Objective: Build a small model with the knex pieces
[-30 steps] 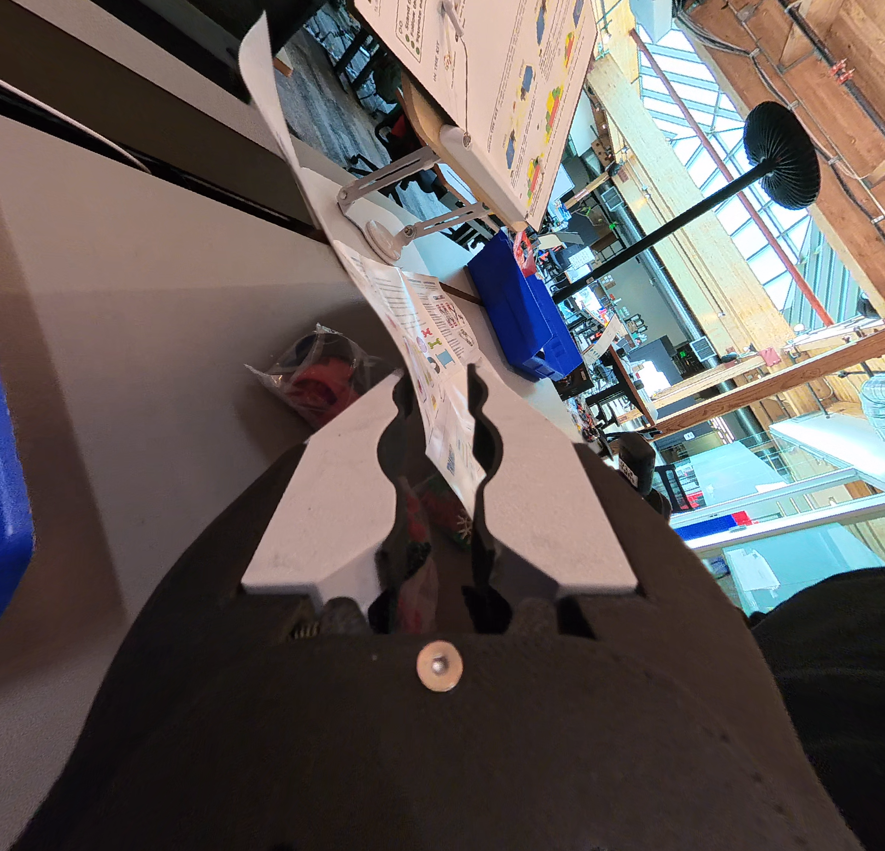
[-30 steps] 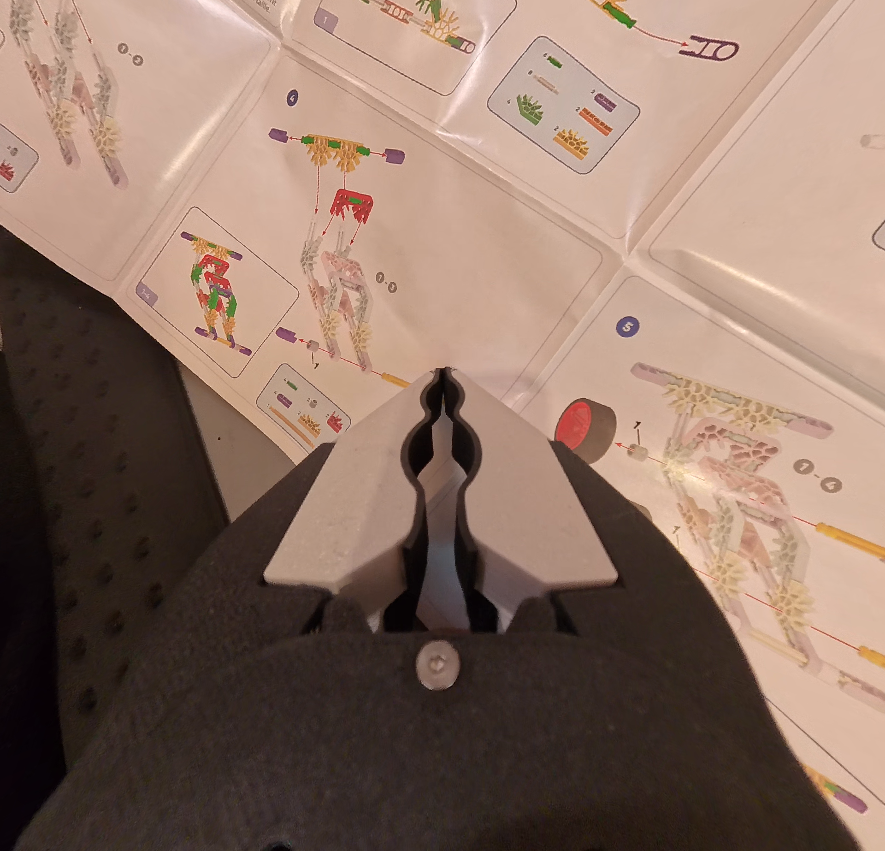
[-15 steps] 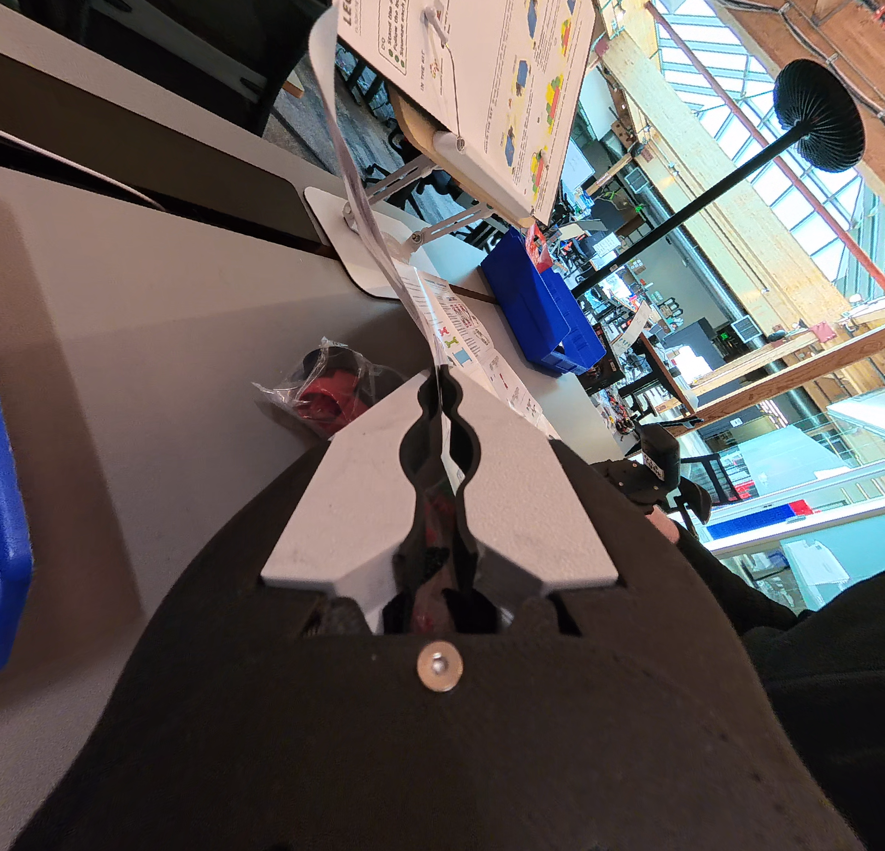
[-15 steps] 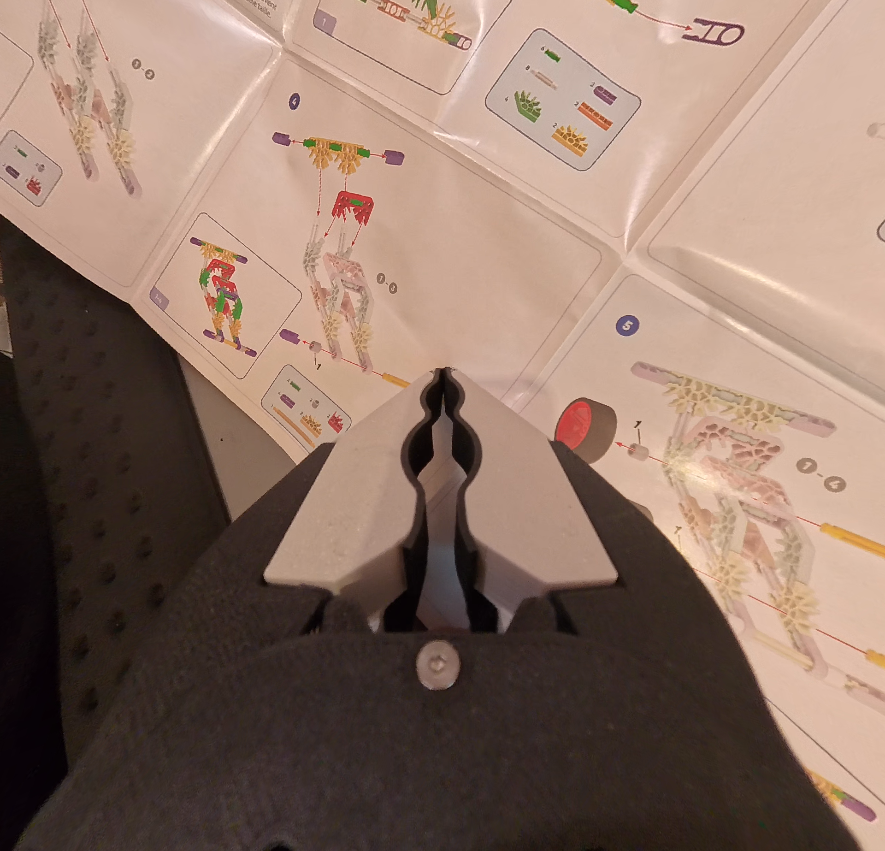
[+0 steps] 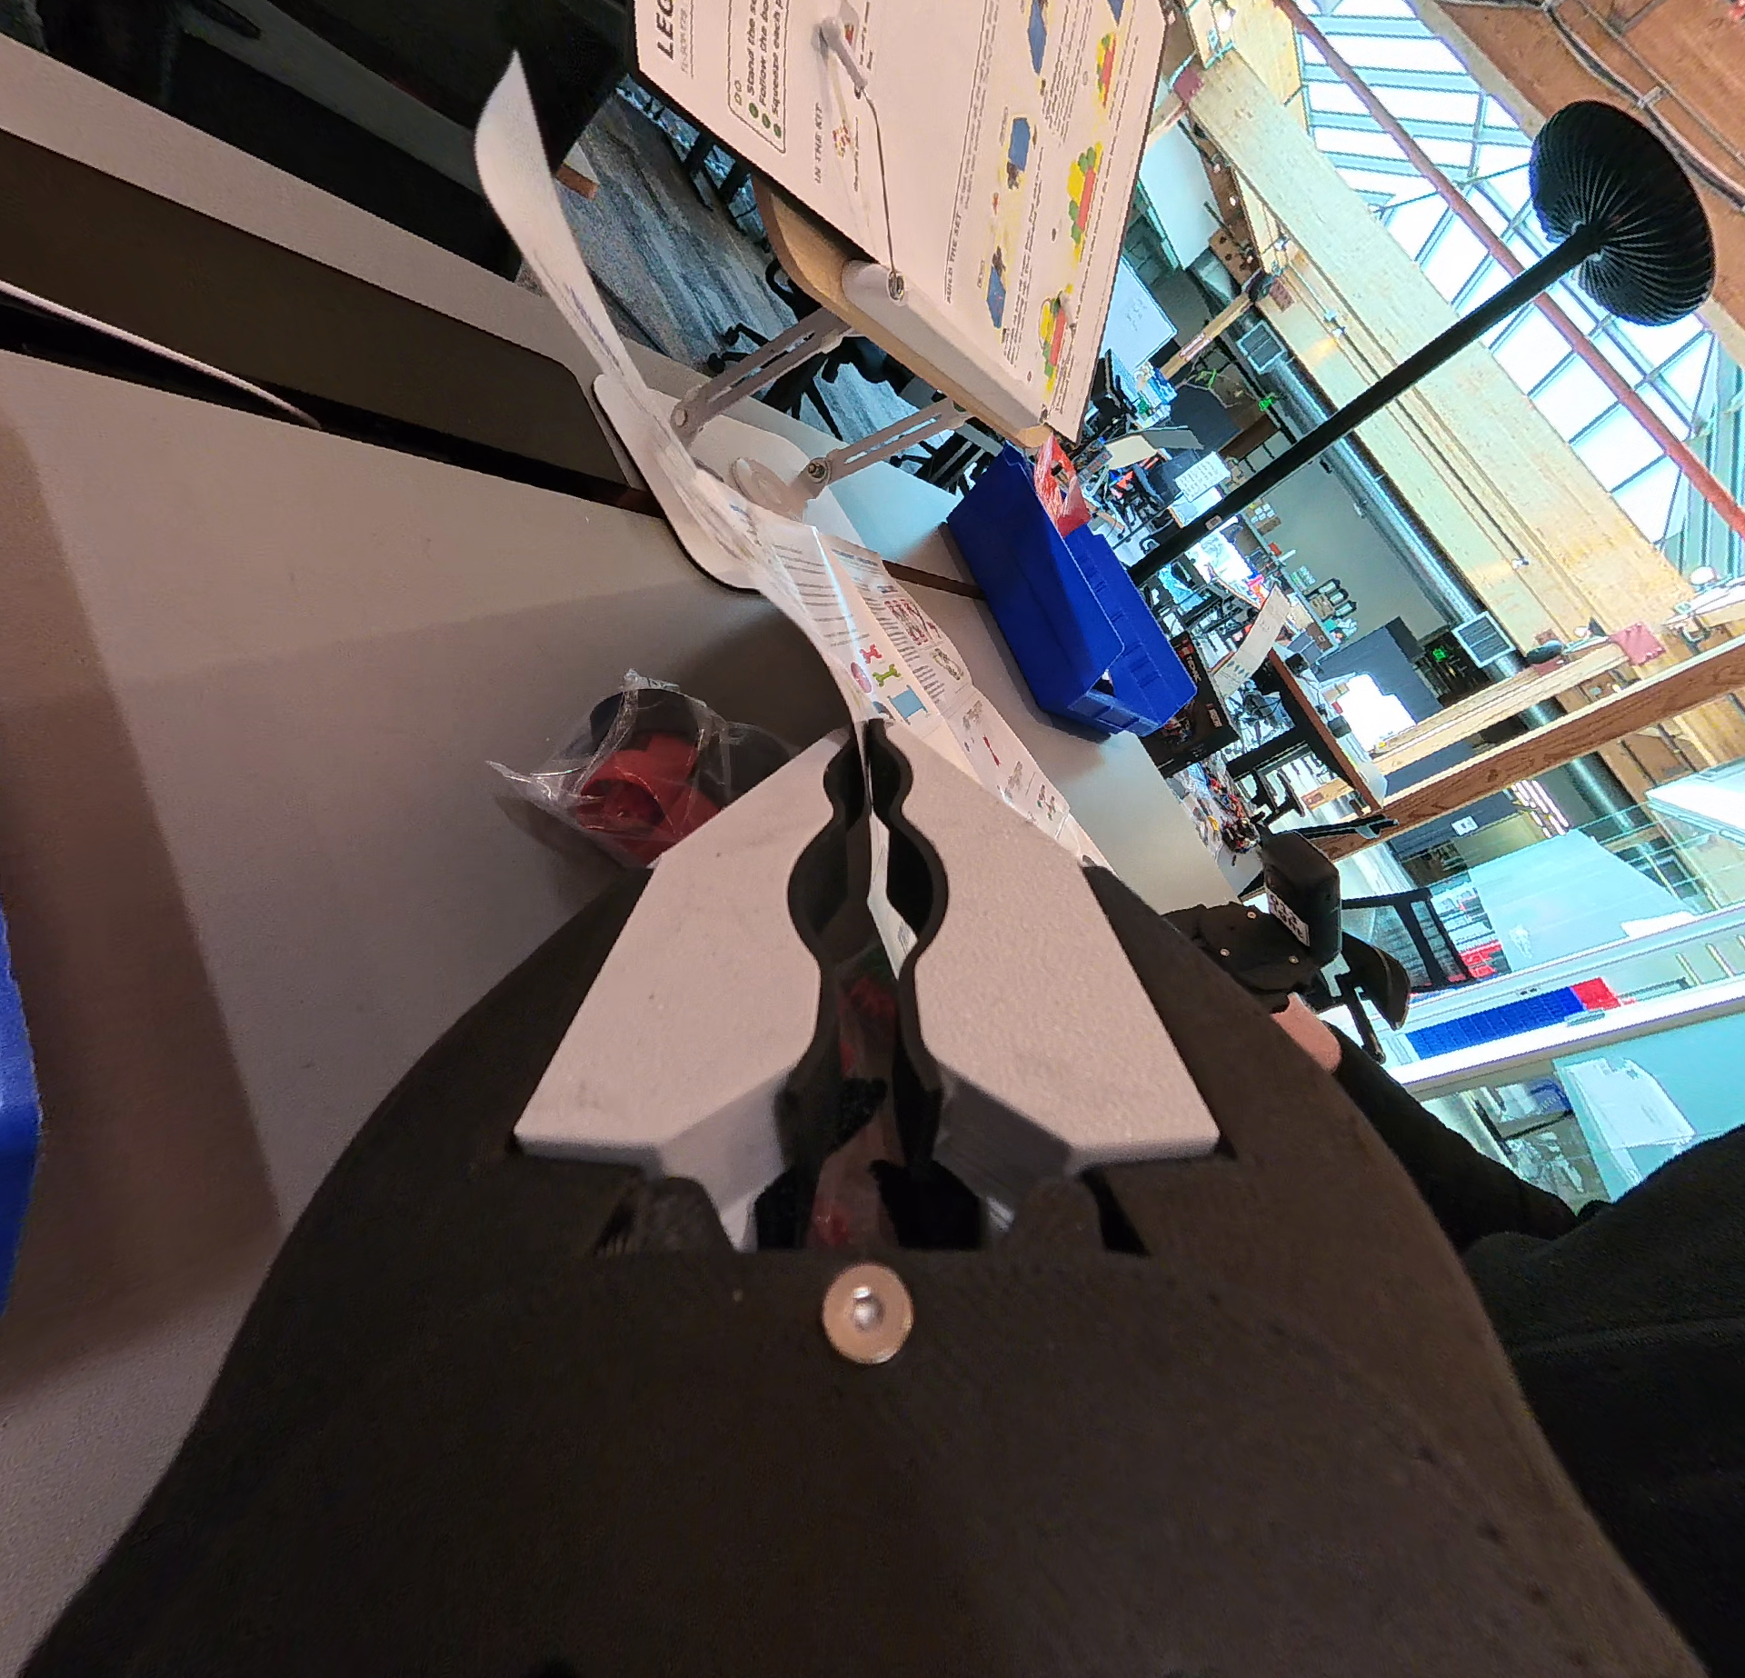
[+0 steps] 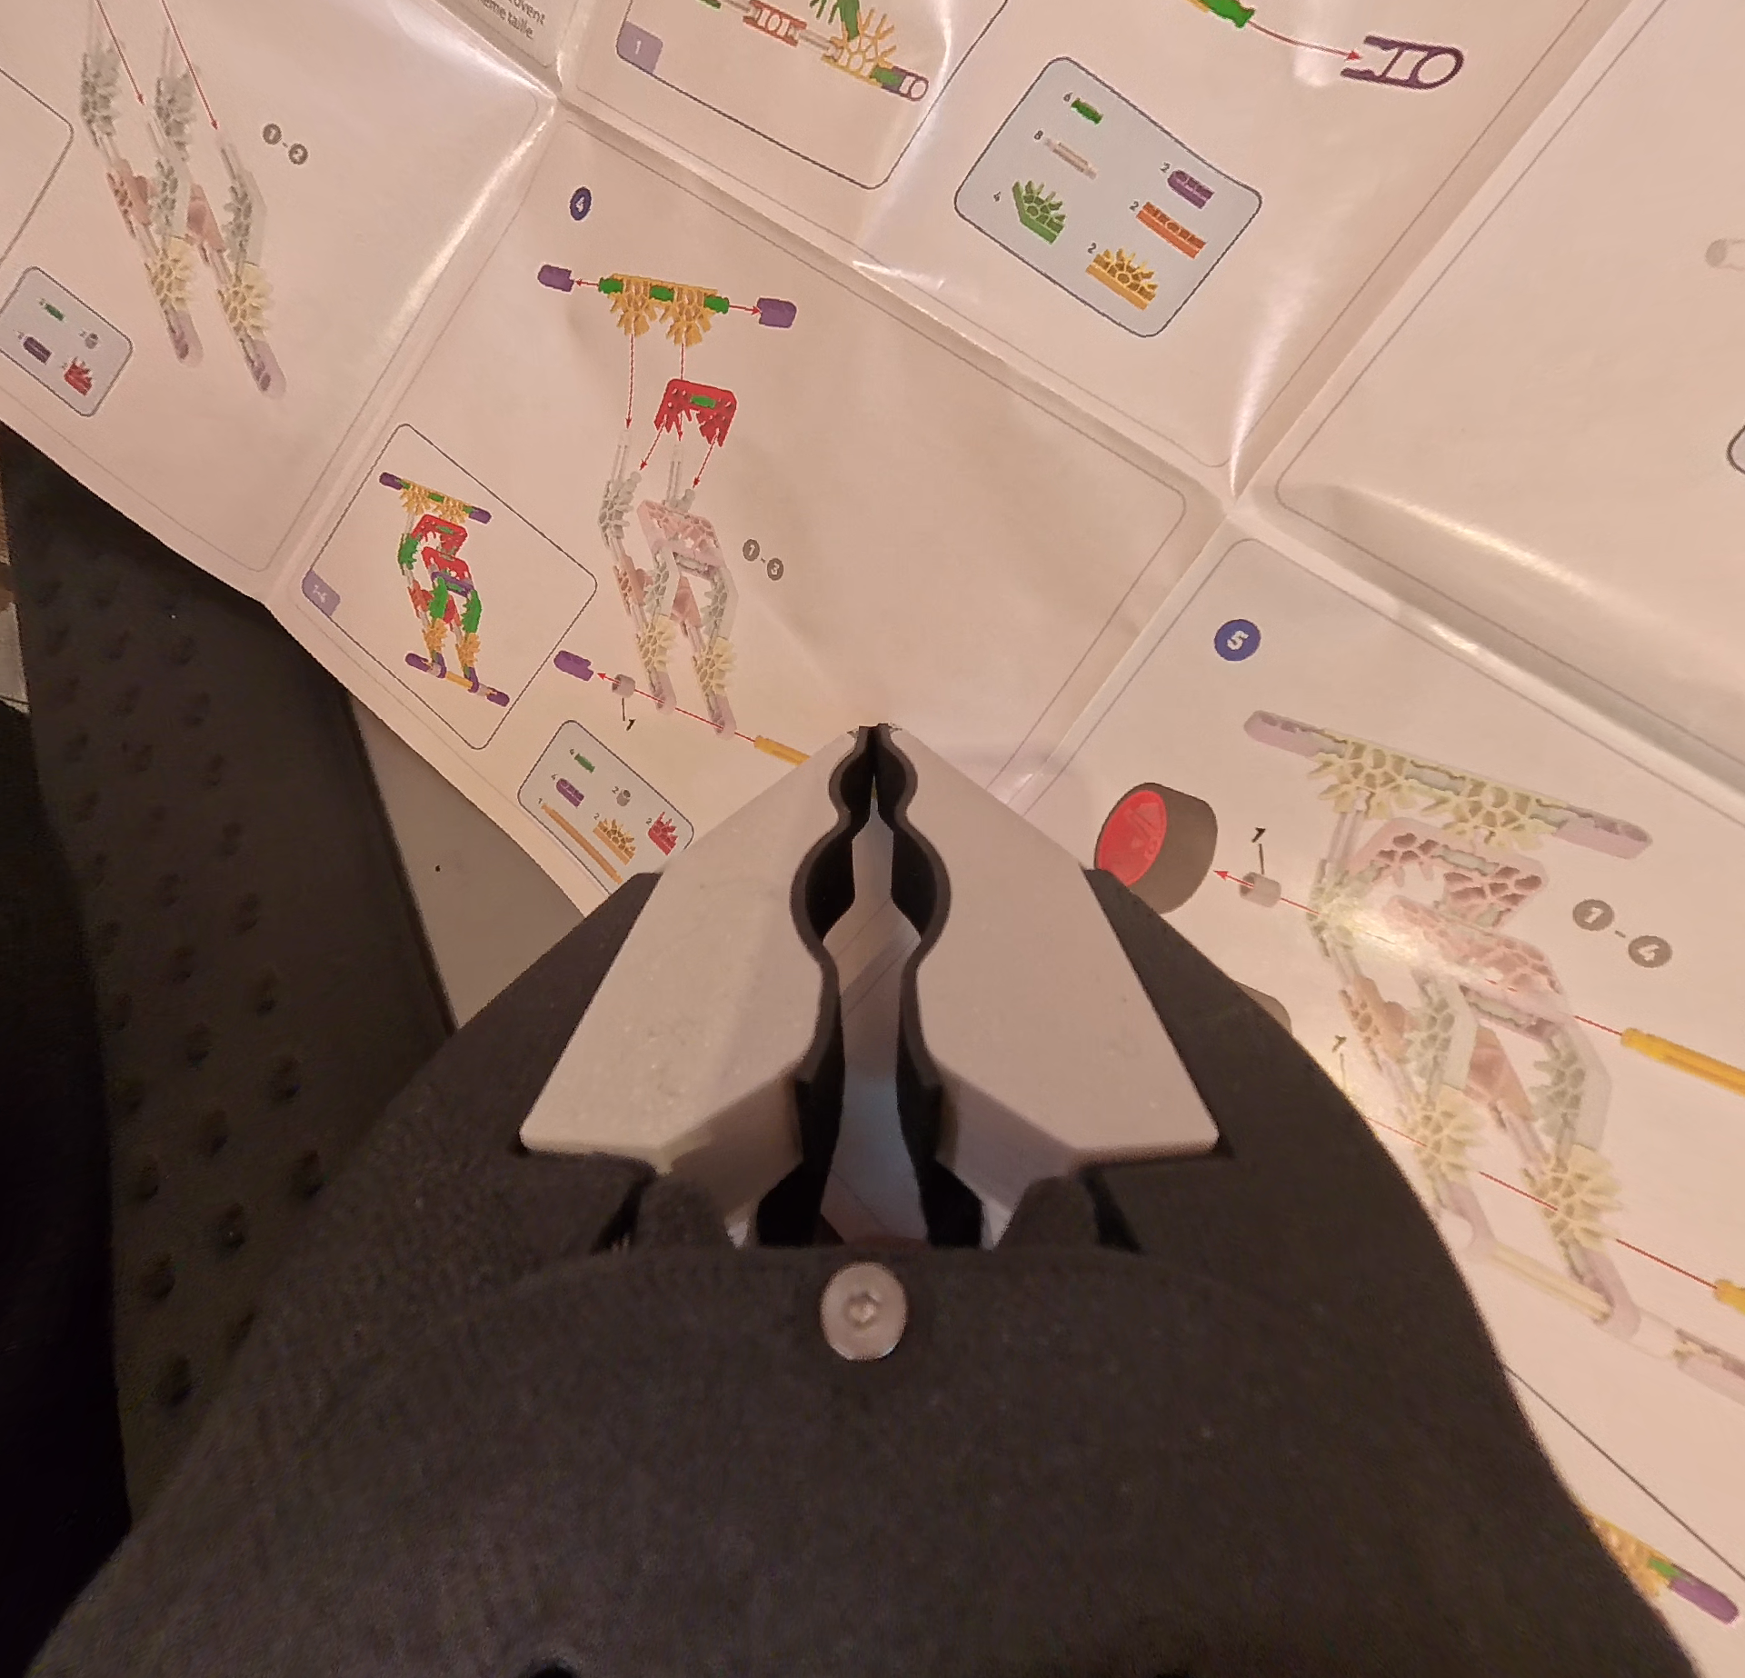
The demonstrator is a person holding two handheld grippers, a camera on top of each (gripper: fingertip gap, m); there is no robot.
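Observation:
A large folded-out instruction sheet [image 6: 897, 462] with coloured building diagrams fills the right wrist view. My right gripper [image 6: 873, 734] is shut on its near edge, and the paper shows between the jaws. In the left wrist view the same sheet [image 5: 888, 641] is seen edge-on. It runs from the fingertips up and away over the grey table [image 5: 330, 641]. My left gripper [image 5: 867, 735] is shut on that edge. A clear plastic bag of red and black parts [image 5: 633, 783] lies on the table just left of the left fingertips.
A white stand holding an instruction card [image 5: 925, 122] rises behind the sheet. A blue bin [image 5: 1058, 613] sits to the right of the stand, and another blue object [image 5: 14, 1113] is at the left edge. A black dotted surface [image 6: 170, 830] lies left of the right gripper. A dark sleeve [image 5: 1605, 1302] is at the right. My right fingertips sit around 40 cm from my left ones.
My left gripper was open around the sheet's edge a second ago and has closed on it. The sheet's far end swung. My right gripper stays shut on the sheet.

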